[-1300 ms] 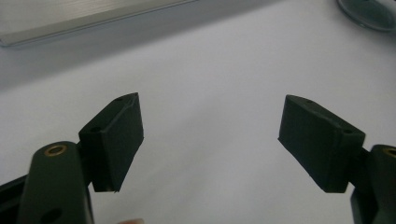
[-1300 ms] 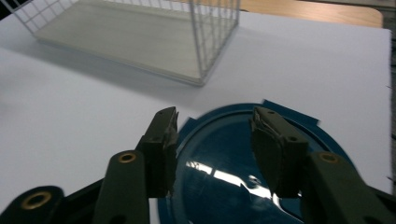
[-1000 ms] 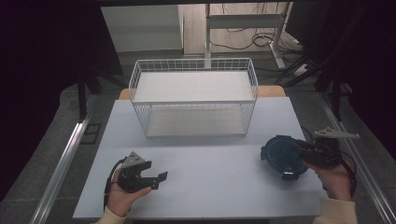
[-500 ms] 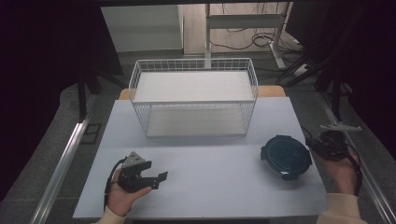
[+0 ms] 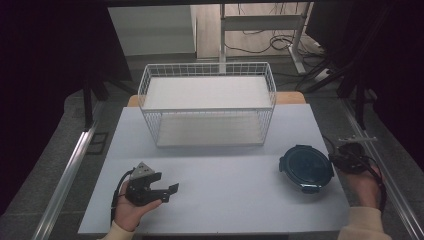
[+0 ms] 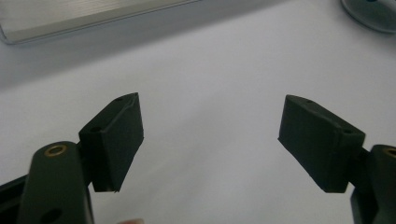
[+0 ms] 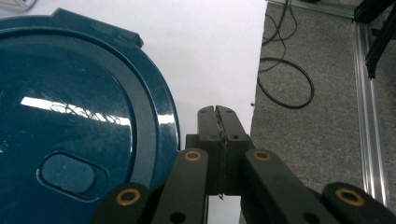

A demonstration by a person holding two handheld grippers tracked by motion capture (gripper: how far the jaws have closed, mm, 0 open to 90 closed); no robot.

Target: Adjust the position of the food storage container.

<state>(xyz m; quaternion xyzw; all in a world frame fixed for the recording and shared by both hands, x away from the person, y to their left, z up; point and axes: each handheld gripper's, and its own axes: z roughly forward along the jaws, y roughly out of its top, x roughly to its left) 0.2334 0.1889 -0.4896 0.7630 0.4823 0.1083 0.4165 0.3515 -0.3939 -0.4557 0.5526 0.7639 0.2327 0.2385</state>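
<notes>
A round dark-blue lidded container (image 5: 306,167) lies on the white table (image 5: 225,210) at the right, and its lid (image 7: 70,116) shows close up in the right gripper view. My right gripper (image 5: 336,160) rests just right of it at the table's edge, its jaws pressed together (image 7: 217,112) with nothing between them, beside the lid's rim. At the front left, my left gripper (image 5: 169,192) lies in a hand and points right. Its jaws stand apart (image 6: 210,121) over bare table. An empty white wire basket (image 5: 208,102) stands at the back middle.
Metal rails run along the table's left side (image 5: 65,175) and right side (image 5: 395,200). Grey floor with a looped cable (image 7: 285,88) lies past the right edge. Desk legs and cables stand behind the basket. The container's edge (image 6: 373,11) shows far off in the left gripper view.
My right gripper has drawn back to the right, off the blue container to the table's edge, and a little lower. The container stays where it lay. The left gripper has kept still.
</notes>
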